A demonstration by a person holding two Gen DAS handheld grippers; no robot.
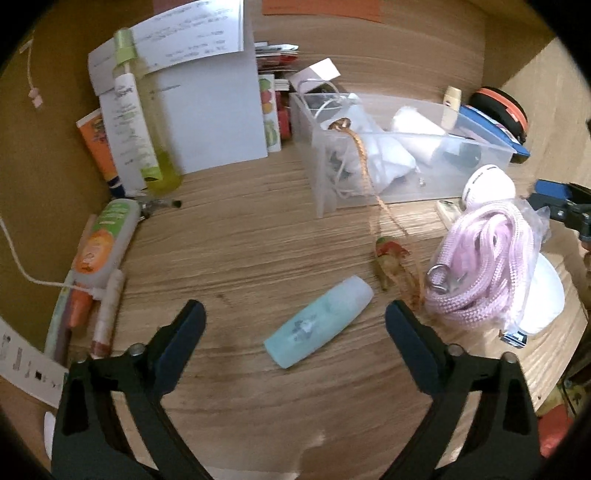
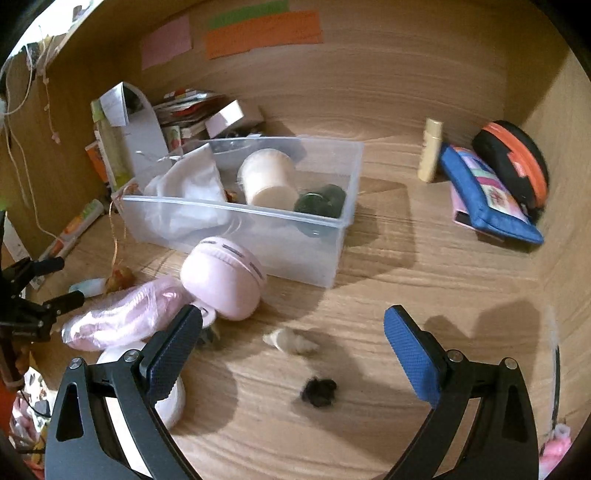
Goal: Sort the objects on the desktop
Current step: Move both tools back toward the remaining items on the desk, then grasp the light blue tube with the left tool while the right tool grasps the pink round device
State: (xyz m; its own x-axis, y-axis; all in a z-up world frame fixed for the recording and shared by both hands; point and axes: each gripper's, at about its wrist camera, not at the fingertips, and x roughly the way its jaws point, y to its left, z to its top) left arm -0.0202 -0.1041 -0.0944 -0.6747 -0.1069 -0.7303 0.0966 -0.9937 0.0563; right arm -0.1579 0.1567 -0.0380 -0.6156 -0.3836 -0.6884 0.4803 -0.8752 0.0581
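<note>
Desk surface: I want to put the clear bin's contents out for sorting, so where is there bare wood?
Widest free patch: right of the clear bin, before the blue pouch, holding only a dark tuft and a pale scrap. Another lies between the papers and the teal tube. Crowded: around the pink cord and the left edge's tubes.

Count, both views:
- Clear bin (image 2: 325,254), centre: 1.
- Pale roll (image 2: 267,179) in bin: 1.
- Teal tube (image 1: 318,322), lower centre of left view: 1.
- Pink cord bundle (image 1: 484,266), right: 1.
- Pink round device (image 2: 221,278): 1.
- Spray bottle (image 1: 136,122), upper left: 1.
- Blue pouch (image 2: 487,195), right: 1.
- Black-and-orange case (image 2: 513,162), upper right: 1.
- Dark fluff (image 2: 318,391), lower centre of right view: 1.
- Wall notes, right view top: 3; pink (image 2: 166,42), green (image 2: 247,14), orange (image 2: 262,35).
</note>
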